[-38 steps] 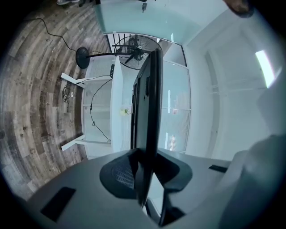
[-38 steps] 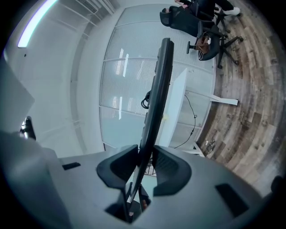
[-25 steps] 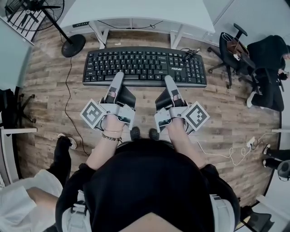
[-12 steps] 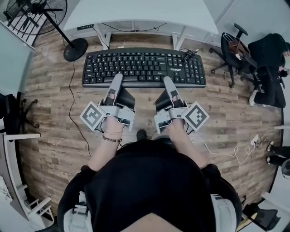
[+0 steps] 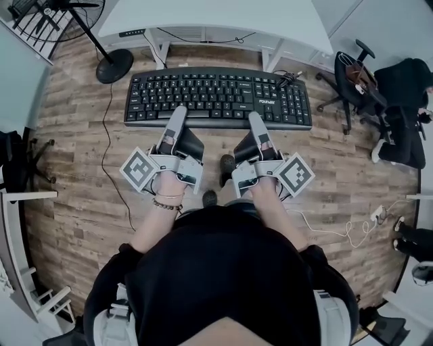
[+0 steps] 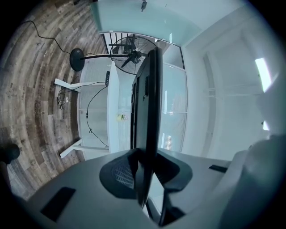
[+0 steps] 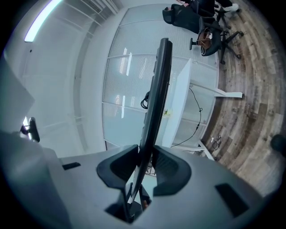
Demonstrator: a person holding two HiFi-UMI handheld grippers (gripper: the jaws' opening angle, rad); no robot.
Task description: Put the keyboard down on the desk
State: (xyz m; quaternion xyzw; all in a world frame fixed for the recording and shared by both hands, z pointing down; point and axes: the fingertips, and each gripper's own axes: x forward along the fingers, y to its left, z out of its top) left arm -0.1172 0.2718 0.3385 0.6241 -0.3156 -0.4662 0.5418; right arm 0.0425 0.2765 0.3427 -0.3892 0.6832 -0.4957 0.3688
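Upper left of the frame: a pedestal fan on the plank floor. Left of centre: left hand-held gripper, clamped on the near edge of the black keyboard; in the left gripper view, pads pressed on the board's thin edge. Held level in the air over the floor, just below the white tabletop at the frame's top, not resting on it. Right of centre: right hand-held gripper, likewise pinching the near edge, jaws tight on the keyboard. Upper right: an office chair.
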